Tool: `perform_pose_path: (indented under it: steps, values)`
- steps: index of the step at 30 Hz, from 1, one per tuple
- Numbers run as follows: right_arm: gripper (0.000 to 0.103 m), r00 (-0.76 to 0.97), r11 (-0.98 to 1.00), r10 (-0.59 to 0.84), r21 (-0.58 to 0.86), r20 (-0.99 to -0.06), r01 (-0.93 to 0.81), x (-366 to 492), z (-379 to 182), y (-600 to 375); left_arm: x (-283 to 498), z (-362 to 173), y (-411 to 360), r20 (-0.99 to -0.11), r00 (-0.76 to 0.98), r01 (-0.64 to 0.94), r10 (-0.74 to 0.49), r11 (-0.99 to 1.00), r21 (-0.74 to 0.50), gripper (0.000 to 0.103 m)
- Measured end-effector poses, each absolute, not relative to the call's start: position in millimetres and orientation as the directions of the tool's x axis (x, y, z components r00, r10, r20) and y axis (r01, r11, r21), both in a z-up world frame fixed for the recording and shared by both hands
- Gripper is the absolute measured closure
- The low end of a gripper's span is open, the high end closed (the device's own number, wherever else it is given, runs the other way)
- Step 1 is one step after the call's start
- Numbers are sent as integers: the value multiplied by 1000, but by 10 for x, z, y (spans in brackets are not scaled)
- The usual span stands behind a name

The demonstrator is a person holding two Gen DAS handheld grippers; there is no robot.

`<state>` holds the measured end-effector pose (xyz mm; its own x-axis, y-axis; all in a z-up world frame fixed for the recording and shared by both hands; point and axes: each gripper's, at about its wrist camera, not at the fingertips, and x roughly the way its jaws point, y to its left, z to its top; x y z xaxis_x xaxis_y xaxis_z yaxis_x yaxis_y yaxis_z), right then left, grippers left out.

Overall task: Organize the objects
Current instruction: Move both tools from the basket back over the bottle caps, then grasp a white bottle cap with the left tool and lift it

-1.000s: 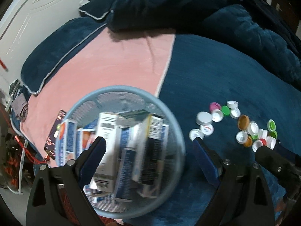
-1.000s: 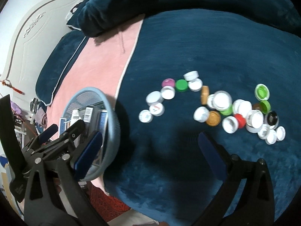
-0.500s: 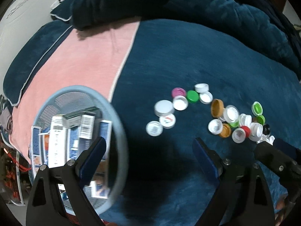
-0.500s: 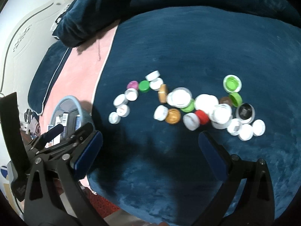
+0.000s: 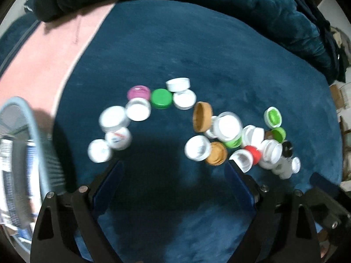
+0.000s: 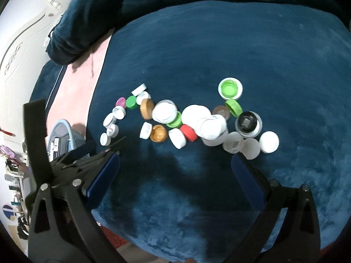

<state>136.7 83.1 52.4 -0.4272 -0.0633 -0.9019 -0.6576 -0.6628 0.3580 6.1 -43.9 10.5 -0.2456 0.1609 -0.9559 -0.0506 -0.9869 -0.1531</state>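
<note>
Both claws gape wide and hold nothing. Left claw (image 5: 173, 172) hangs over bare blue blanket (image 5: 197, 50), its blue-padded fingers (image 5: 109, 182) splayed to either side of a dark shadow on the cloth. Just past the fingertips lies the spread of bottle caps (image 5: 223, 127): near the left finger a white cap (image 5: 98, 150) and a printed white one (image 5: 118, 137); near the right finger a gold cap (image 5: 217, 153), a red cap (image 5: 253, 153) and several white ones. Farther out the arc runs through a pink cap (image 5: 138, 92), a green cap (image 5: 161, 98) and a brown cap (image 5: 203, 116) tipped on its edge. At the left edge sits the blue mesh basket (image 5: 33, 131) with boxes (image 5: 8, 164) inside, blurred. Beyond it, a pink towel (image 5: 43, 61) meets the blanket.

Right claw (image 6: 175, 163) likewise hovers above the blanket (image 6: 241, 43), fingers (image 6: 103, 175) far apart. The caps (image 6: 190, 120) lie ahead of it in a loose band, with a black cap (image 6: 246, 121), a lime cap (image 6: 230, 88) set open side up, and a lone white cap (image 6: 269, 142) at the right end. The left claw (image 6: 96, 151) shows at the left side of this view, with the basket (image 6: 65, 127) behind it, well apart from the caps. A heaped dark duvet (image 6: 92, 11) borders the far side.
</note>
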Motion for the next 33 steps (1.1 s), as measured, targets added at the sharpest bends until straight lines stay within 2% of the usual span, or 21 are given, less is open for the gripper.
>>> perform_pose_path:
  steps: [3,7,12,14,15,17,18,26,30,32,33]
  values:
    - [0,-422,-643,-58,358,-905,-678,1432,485,924,-28,4,-392,-952,-238,-37,192,-981,-189,17]
    - [0,-429,-612,-66,376,-901,-696,1505,467,1041,-121,-170,-382,-949,-210,-13,236,-971,-238,21]
    - [0,-433,-611,-58,375,-900,-697,1479,465,1096,-202,-352,-397,-944,-186,30,274,-958,-284,35]
    - [0,-428,-614,-61,372,-902,-697,1448,444,1096,-208,-397,-379,-944,-184,29,274,-958,-284,48]
    - [0,-425,-616,-62,370,-903,-696,1435,434,1096,-210,-403,-373,-944,-182,23,275,-959,-284,50]
    - [0,-417,-618,-63,364,-907,-697,1413,418,1099,-211,-395,-367,-942,-180,7,282,-958,-288,69]
    - [0,-416,-619,-64,363,-907,-697,1403,413,1097,-210,-378,-377,-942,-181,6,281,-958,-287,74]
    - [0,-401,-634,-64,348,-914,-691,1348,398,1027,-102,-366,-332,-982,-144,-50,122,-992,-116,74]
    - [0,-398,-644,-70,347,-915,-682,1300,392,957,-46,-312,-300,-979,-148,-77,143,-988,-132,72]
    - [0,-399,-648,-72,347,-914,-678,1282,392,934,-35,-287,-343,-972,-157,-58,173,-985,-165,45]
    - [0,-398,-648,-71,345,-915,-679,1275,391,928,-33,-281,-370,-972,-164,-46,171,-985,-166,44]
